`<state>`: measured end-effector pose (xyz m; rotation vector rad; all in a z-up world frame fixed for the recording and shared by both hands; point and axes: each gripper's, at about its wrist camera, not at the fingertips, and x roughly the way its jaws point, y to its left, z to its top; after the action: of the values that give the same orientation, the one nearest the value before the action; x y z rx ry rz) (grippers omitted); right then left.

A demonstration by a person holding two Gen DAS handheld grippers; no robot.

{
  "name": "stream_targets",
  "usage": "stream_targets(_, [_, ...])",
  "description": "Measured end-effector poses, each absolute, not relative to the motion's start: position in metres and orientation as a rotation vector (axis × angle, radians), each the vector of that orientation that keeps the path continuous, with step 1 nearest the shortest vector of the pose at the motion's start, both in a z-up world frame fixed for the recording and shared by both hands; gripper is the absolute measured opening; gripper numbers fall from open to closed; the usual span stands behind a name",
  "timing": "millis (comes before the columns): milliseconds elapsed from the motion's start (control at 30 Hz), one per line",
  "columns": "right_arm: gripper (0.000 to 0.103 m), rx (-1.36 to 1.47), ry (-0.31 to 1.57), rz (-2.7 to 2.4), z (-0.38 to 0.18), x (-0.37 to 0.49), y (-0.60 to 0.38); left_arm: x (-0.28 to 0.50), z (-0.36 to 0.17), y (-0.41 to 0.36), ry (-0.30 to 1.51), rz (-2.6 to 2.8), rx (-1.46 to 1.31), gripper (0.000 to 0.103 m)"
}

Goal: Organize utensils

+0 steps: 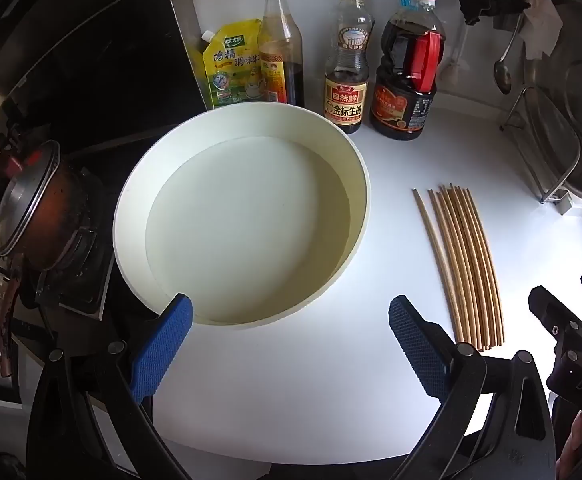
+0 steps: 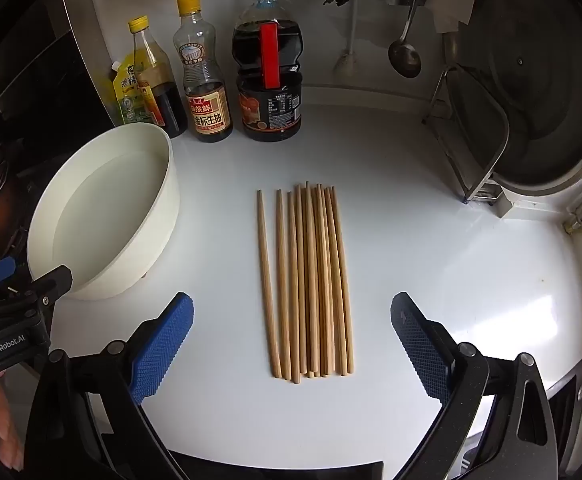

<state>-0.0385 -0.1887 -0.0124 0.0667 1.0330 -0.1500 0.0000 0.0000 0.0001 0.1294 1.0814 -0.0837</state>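
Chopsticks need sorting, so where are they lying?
The chopsticks lie bundled on the white counter, centred in the right wrist view, right of the white bowl.

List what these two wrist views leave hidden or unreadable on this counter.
- Chopsticks: exact count unclear in both views; they overlap in the middle of the bunch.
- Yellow pouch: mostly hidden behind the bottle in the right wrist view.
- Pot: cut off by the fisheye edge in the left wrist view; contents unseen.
- Right gripper: in the left wrist view only a dark part at the frame edge.
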Motion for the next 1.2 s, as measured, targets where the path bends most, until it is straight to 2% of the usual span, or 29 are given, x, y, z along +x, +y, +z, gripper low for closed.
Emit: stream_targets(1200, [0.095,0.068,1.026,-0.147,-0.010,-0.041,-0.183,-0.002,0.009,0.008,1.062,-0.088,0.123,0.097])
